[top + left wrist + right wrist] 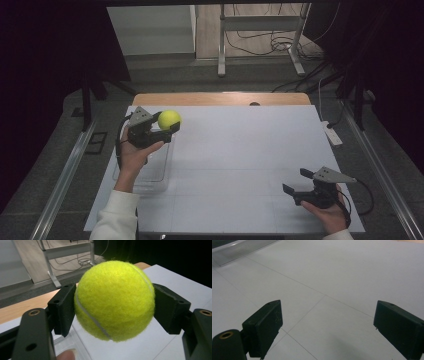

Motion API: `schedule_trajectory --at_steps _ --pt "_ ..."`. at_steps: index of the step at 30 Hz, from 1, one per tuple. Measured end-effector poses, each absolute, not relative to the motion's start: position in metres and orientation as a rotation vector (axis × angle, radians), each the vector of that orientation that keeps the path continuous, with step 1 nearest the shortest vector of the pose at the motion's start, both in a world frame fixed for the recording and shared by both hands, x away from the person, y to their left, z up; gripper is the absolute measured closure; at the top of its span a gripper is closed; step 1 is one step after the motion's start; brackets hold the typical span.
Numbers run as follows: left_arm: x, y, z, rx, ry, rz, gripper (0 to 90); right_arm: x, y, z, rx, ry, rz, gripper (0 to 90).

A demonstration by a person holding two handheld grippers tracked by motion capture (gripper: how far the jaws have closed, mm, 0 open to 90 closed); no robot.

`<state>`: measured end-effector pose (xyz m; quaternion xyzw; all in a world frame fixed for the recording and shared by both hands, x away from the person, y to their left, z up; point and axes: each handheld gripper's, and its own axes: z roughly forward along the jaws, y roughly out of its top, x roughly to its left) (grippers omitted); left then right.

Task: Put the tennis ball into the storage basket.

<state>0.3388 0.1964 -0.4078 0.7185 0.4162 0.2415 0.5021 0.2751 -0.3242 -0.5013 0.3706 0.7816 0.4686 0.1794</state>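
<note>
Left hand-held gripper clamps the tennis ball across its widest part; in the left gripper view both black pads press into the felt on opposite sides of the ball, so the grip looks centred and secure rather than pinched at an edge. The ball is carried in the air, clear of the table, above the far-left part of the white sheet. Directly beneath and toward the person sits a clear plastic container, open at the top; its rim also shows at the bottom of the left gripper view. Judgement: the ball is held high so it can pass over the container wall, either on its way in or just lifted out; the frames do not settle which.

Right hand-held gripper rests low near the front-right corner of the table, jaws wide apart with nothing between them. The right gripper view shows bare white surface between the pads, faint grid lines only. Probably parked out of the way so the left hand works unobstructed.

Room for moving: the whole middle and right of the sheet is unoccupied, well apart from both hands. Edges to mind: the container's thin walls just below the ball, the left edge of the sheet near the left hand, and the wooden strip at the far edge of the table.
</note>
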Motion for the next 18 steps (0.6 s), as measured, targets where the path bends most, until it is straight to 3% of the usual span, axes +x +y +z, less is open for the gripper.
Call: schedule_trajectory --at_steps 18 --pt "0.345 0.215 -0.414 1.707 1.067 0.585 26.4 0.277 -0.326 -0.502 1.058 2.203 1.332 9.0"
